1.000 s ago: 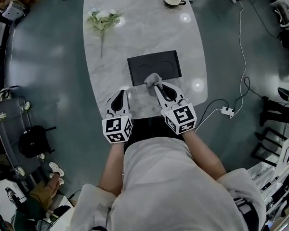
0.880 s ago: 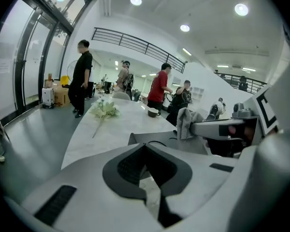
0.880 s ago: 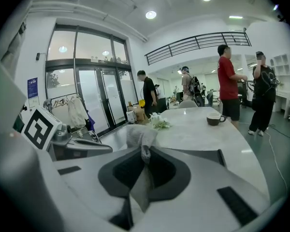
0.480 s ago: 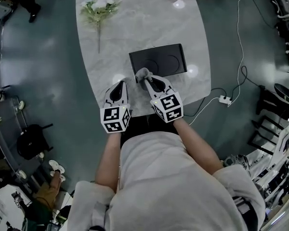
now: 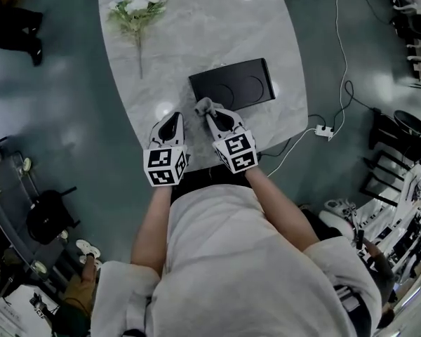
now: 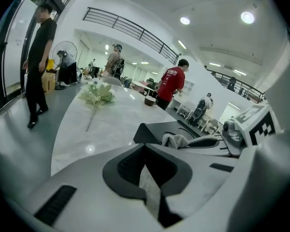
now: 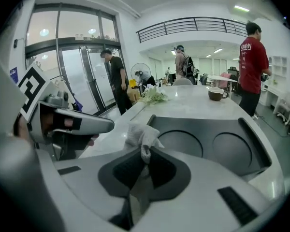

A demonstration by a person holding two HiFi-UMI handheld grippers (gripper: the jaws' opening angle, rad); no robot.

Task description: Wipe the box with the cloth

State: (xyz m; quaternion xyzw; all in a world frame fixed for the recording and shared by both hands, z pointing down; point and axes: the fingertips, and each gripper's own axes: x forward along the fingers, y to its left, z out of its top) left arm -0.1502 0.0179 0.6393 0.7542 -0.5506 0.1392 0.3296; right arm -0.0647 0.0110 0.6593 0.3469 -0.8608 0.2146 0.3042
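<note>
Marble table (image 5: 196, 41): right claw (image 7: 144, 161) tight on the cloth (image 7: 142, 134) at the box (image 5: 242, 83) corner, left claw (image 6: 146, 170) together, empty.

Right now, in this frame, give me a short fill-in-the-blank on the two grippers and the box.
The right gripper is shut on the grey ___.
The black box has ___ round recesses in its top.
The left gripper, jaws together, holds ___.
Missing words: cloth; two; nothing.
</note>
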